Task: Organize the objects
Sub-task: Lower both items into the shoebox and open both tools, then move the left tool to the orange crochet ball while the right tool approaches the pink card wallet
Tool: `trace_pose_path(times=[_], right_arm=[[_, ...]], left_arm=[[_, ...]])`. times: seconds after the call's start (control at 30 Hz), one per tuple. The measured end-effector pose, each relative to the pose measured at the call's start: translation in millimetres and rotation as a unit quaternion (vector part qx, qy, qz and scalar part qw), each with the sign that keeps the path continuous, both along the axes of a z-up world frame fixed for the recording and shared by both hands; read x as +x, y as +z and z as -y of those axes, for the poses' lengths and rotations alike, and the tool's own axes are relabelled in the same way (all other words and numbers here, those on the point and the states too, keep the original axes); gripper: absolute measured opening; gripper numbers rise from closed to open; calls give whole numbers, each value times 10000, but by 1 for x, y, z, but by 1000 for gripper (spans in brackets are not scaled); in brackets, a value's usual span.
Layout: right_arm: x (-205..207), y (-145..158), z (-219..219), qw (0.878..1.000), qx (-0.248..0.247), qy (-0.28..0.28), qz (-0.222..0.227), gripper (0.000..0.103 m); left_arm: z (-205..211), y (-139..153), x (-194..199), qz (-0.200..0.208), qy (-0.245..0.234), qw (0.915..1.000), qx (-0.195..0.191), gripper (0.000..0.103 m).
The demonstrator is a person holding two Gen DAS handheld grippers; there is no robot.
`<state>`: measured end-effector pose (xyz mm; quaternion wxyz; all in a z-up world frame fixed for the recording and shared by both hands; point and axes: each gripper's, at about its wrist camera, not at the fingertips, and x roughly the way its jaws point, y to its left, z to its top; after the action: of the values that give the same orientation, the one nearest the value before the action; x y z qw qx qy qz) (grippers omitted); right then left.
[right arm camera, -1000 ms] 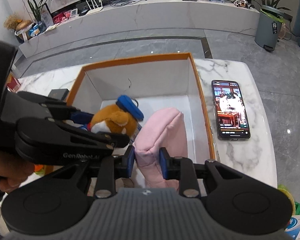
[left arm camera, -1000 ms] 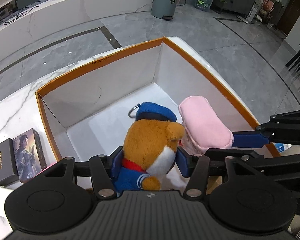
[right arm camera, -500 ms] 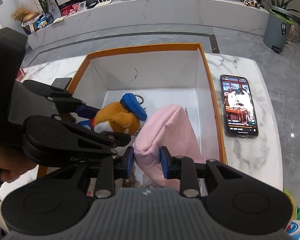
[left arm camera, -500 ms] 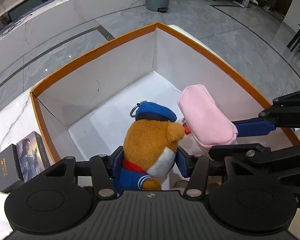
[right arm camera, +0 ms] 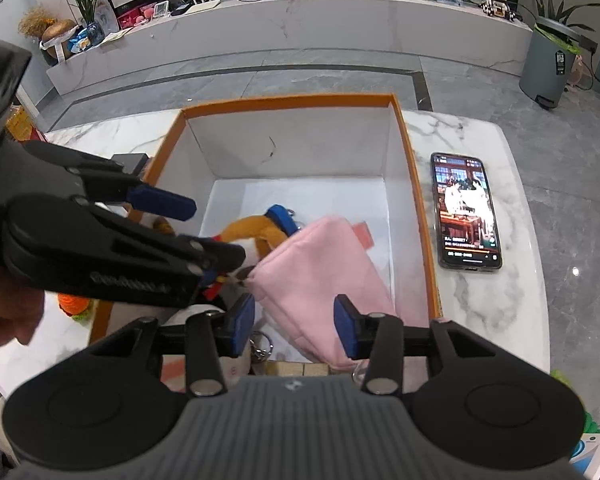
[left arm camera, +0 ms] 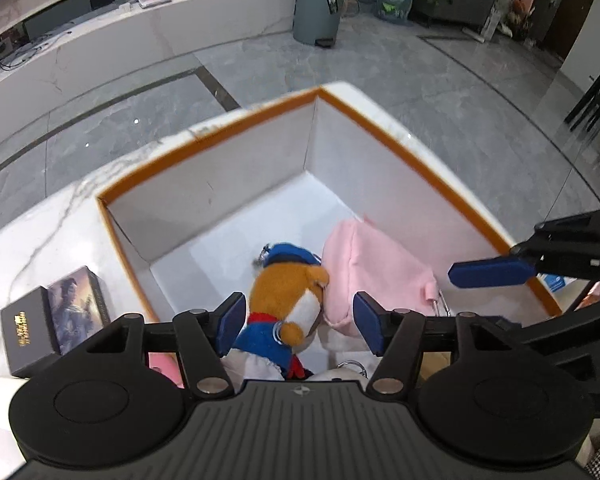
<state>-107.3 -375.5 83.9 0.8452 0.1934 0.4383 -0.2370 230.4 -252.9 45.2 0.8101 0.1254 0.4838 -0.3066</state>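
An orange-rimmed white box [left arm camera: 388, 136] [right arm camera: 420, 216] stands on the marble table. A brown plush toy with blue cap and jacket [left arm camera: 284, 292] [right arm camera: 256, 232] lies inside it, beside a pink pouch [left arm camera: 372, 264] [right arm camera: 320, 276]. My left gripper [left arm camera: 298, 320] is open, its blue pads apart on either side of the plush and no longer pressing it. My right gripper [right arm camera: 294, 328] is open above the near end of the pouch, pads clear of it. Each gripper shows in the other's view.
A black card box with a portrait [left arm camera: 56, 312] lies on the table left of the box. A phone with a lit screen [right arm camera: 466, 210] lies to the right of the box. Small keyrings and other items sit at the box's near end.
Both grippers have opened and let go: the plush and the pink pouch have dropped to the box floor. Both grippers have risen and drawn back a little.
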Motion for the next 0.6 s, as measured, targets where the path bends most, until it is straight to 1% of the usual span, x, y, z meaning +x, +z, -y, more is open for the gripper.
trace_pose_path(times=[0.3, 0.6], right_arm=[[6, 32, -24, 9997, -220, 85, 48, 47], [16, 62, -58, 9987, -469, 212, 70, 48]], left_arm=[[-23, 33, -8, 243, 16, 9997, -13, 70], [-60, 63, -18, 435, 155, 9989, -91, 70]])
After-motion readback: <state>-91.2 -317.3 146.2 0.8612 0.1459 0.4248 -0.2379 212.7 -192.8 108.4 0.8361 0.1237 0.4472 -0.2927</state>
